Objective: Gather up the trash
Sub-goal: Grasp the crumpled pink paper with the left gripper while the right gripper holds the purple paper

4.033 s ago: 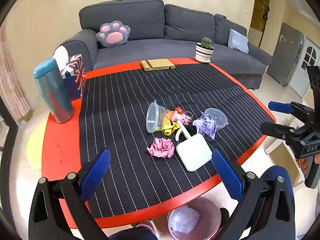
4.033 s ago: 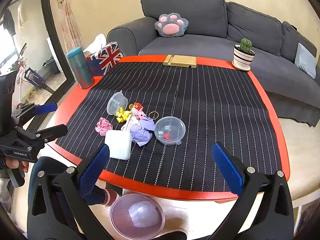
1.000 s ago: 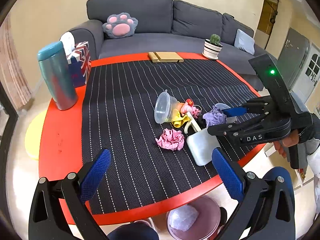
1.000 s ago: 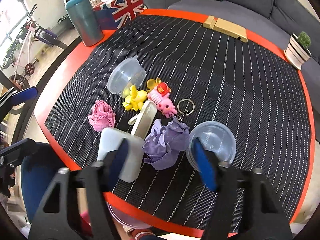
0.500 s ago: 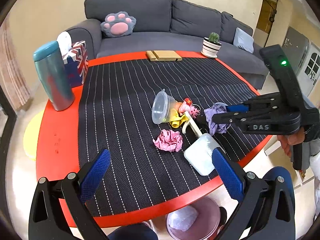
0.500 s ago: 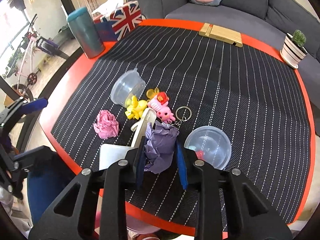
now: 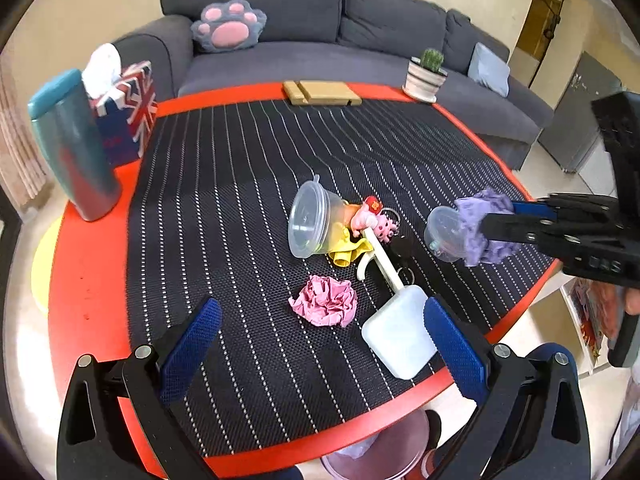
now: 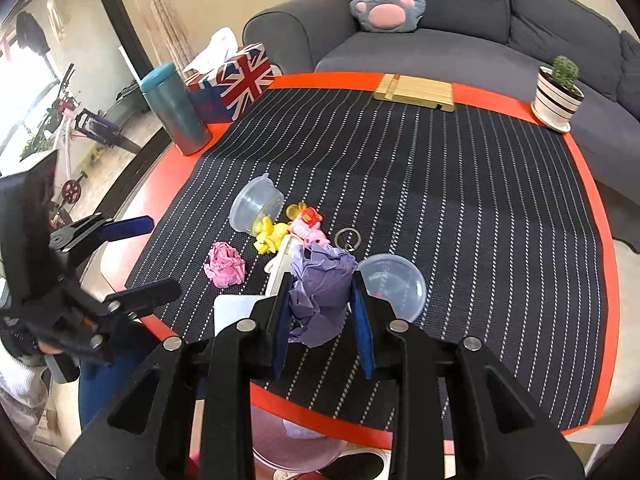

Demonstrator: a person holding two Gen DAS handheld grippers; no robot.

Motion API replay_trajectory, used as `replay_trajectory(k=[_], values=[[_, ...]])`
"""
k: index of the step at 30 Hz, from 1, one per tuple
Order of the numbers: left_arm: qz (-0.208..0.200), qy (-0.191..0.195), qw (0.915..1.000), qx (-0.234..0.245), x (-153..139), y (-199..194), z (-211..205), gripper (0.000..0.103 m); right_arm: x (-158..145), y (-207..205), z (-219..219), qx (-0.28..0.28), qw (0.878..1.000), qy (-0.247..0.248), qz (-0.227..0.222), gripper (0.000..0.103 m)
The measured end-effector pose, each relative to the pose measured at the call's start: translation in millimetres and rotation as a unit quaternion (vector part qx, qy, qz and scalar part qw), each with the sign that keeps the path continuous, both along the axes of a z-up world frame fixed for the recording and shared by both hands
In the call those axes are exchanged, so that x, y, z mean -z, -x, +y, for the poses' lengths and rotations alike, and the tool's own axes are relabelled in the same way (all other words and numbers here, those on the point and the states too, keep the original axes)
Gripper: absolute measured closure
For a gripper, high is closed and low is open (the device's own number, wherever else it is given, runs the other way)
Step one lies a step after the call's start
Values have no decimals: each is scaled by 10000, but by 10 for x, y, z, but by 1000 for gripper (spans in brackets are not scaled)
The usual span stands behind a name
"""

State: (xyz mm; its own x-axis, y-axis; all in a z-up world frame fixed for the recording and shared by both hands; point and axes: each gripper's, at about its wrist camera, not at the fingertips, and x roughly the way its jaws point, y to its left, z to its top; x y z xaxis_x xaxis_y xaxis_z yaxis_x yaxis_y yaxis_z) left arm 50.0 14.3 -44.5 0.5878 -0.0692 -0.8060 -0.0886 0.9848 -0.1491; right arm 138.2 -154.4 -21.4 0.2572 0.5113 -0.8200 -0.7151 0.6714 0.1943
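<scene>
At the far left stand a teal flask and a flag-printed tissue box, upright on the red table rim and well apart from the clutter; judging by that, they belong there and are not trash.

The left gripper hangs low over the near edge with its jaws wide apart and nothing between them. It faces the pink wad, which lies loose on the striped mat, so that wad looks like its likely next pick.

Just beyond the wad a clear cup lies on its side, touching a yellow scrap and a pink toy keychain (probably a keeper, not trash). A white scoop lies with its handle running into that heap and its pan at the table's near edge.

Right of centre, the right gripper is clamped on the purple wad, pads pressing both flanks. The wad looks lifted clear of the mat, above a clear lid.

A pinkish bin sits on the floor under the near edge, below the right gripper, with some paper already in it (handy placement: a short carry toward the person and a drop).
</scene>
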Motion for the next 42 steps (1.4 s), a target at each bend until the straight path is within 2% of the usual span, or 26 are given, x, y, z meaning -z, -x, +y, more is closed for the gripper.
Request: replay_trajectory(k=[9, 15, 17, 18, 20, 23, 24, 25, 33, 42], values=[[711, 40, 9974, -56, 317, -361, 74, 6, 42, 14, -159, 115, 9999, -21, 48, 75], [856, 82, 9963, -91, 440, -436, 109, 7, 71, 5, -198, 165, 9998, -14, 82, 75], [900, 69, 9959, -56, 461, -448, 99, 18, 76, -1, -204, 173, 9998, -16, 90, 75], [935, 64, 9956, -47, 473, -455, 98, 28, 79, -1, -205, 175, 9998, -18, 93, 75], [965, 50, 9953, -29, 495, -464, 93, 33, 84, 1, -201, 171, 9998, -25, 103, 75], [944, -51, 9955, -14, 483, -462, 83, 46, 98, 5, -199, 168, 9998, -30, 112, 75], [940, -78, 9955, -12, 476, -461, 86, 60, 100, 5, -198, 170, 9998, -32, 115, 75], [939, -102, 9955, -13, 472, -463, 84, 66, 102, 6, -197, 172, 9998, -34, 115, 75], [620, -222, 9978, 20, 323, -382, 62, 68, 93, 38, -213, 194, 9998, -61, 86, 75], [95, -313, 9994, 127, -5, -36, -52, 68, 12, 235, -369, 277, 9994, -210, 7, 75]])
